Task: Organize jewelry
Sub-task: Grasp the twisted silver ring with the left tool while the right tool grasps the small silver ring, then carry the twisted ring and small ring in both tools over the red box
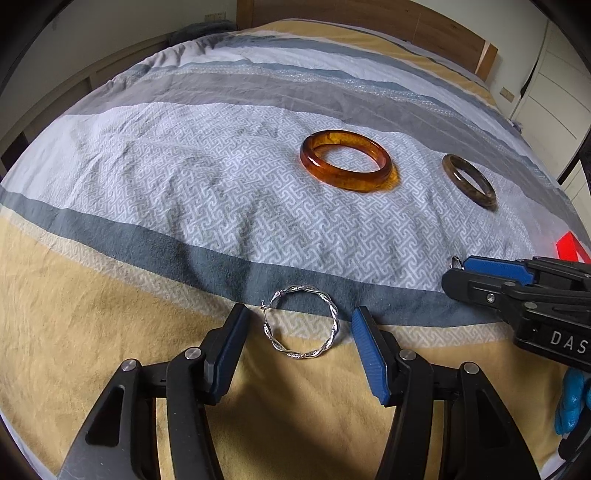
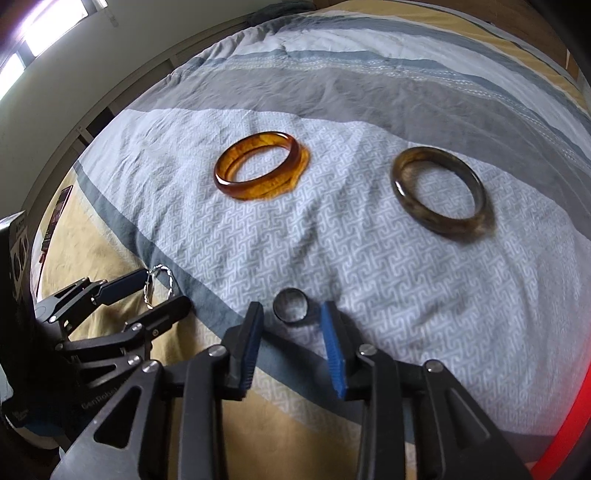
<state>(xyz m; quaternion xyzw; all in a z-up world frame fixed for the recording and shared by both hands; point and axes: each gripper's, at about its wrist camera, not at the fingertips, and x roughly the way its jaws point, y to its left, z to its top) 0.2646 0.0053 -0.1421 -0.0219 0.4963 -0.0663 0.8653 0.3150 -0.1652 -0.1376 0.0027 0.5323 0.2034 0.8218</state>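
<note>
A home bedroom is indicated. The scene is filled by a bed with a striped quilt (image 1: 207,155). A wooden headboard (image 1: 369,18) is seen at 12 o'clock, white cabinet doors (image 1: 554,85) at 2 o'clock, a window (image 2: 40,33) at 10 o'clock.

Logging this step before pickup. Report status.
Left gripper open around silver hoop earring. Right gripper open around small dark ring. Amber bangle and brown bangle lie beyond, apart. Nothing blocking.

White letters "DAS" stand on the right hand-held gripper (image 1: 456,271) body. The left hand-held gripper (image 2: 162,293) body carries faint "GenRobot" lettering.
</note>
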